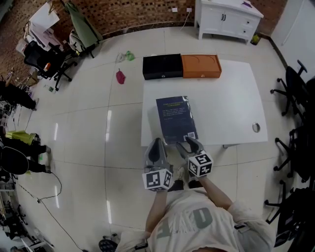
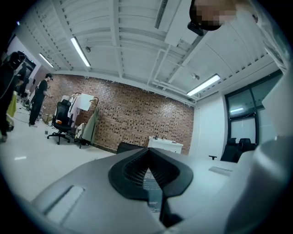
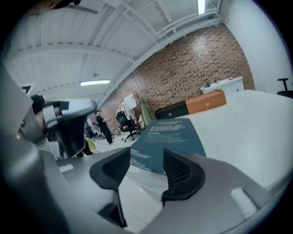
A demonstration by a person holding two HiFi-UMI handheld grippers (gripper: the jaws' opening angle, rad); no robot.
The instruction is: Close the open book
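Lying closed, the book [image 1: 176, 119] bears white print [image 1: 172, 104], illegibly small.

brick wall [image 1: 123, 15], white floor [image 1: 88, 123], white cabinet [image 1: 229, 19]

Book [image 1: 176, 119]: a dark blue-green volume with a glossy cover, shut and lying flat. Pale print runs across its far half, and a small white code patch sits at its near right corner. It rests on the left half of the white table [image 1: 231, 98], its short end close to the near edge and its long sides running toward the far edge.
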